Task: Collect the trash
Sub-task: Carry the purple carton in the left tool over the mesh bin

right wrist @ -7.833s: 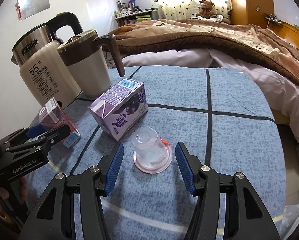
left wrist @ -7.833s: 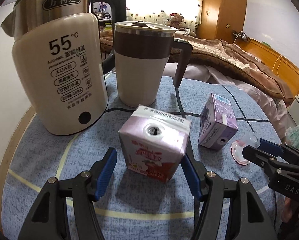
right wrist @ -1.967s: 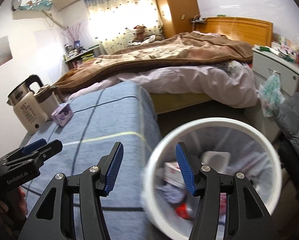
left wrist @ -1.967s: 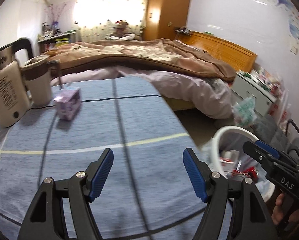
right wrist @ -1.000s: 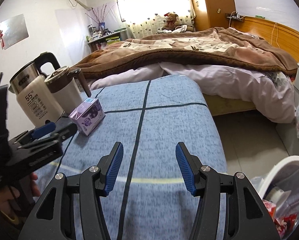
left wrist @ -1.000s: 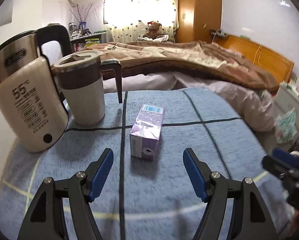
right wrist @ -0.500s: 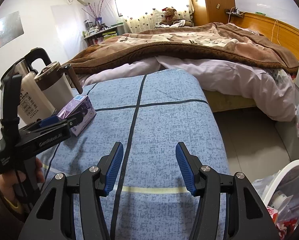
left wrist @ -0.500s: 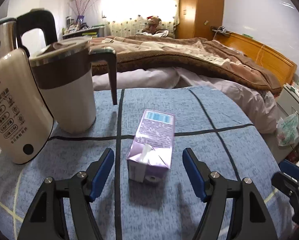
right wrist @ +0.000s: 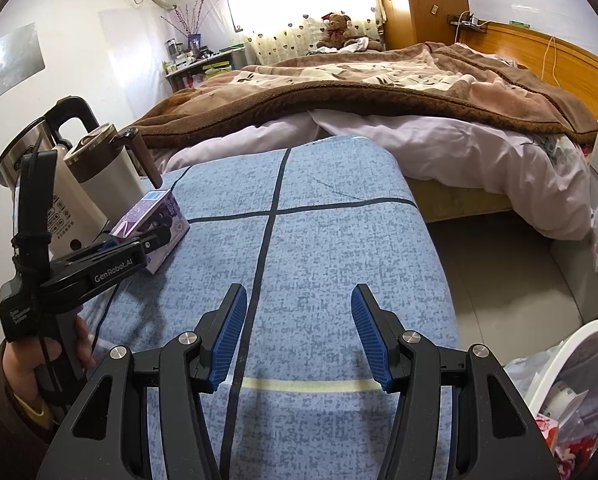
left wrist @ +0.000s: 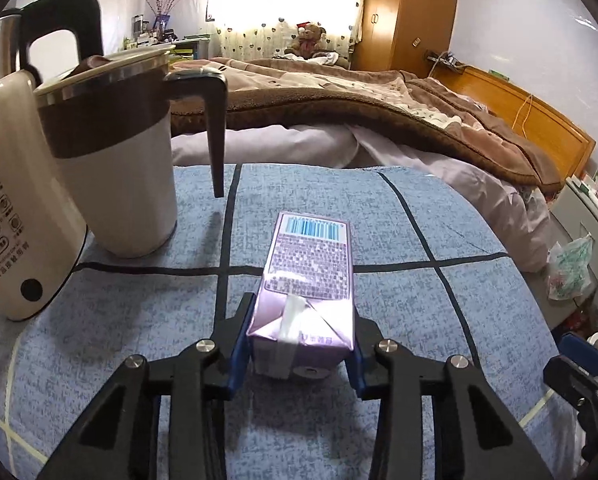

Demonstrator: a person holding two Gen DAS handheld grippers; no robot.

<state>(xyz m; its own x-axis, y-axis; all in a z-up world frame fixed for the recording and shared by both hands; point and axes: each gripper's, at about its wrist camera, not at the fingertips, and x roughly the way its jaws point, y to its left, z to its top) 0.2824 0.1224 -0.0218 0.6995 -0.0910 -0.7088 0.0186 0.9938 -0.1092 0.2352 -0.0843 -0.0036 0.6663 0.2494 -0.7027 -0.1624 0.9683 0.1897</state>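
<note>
Closing my left claw (left wrist: 302, 350) on the purple drink carton (left wrist: 309, 280), I see both blue pads now flank its near end, where half a second ago they stood wide of it. It lies on its side on the blue worktop (left wrist: 399, 264), the mug (left wrist: 115, 168) beyond to the left. My right claw (right wrist: 297, 338) hangs open and empty, the white bin (right wrist: 559, 364) at its right. I judge lifting comes next.

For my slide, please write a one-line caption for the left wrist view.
Left gripper closing on a purple drink carton lying on the blue tablecloth, beside a mug and kettle.
</note>
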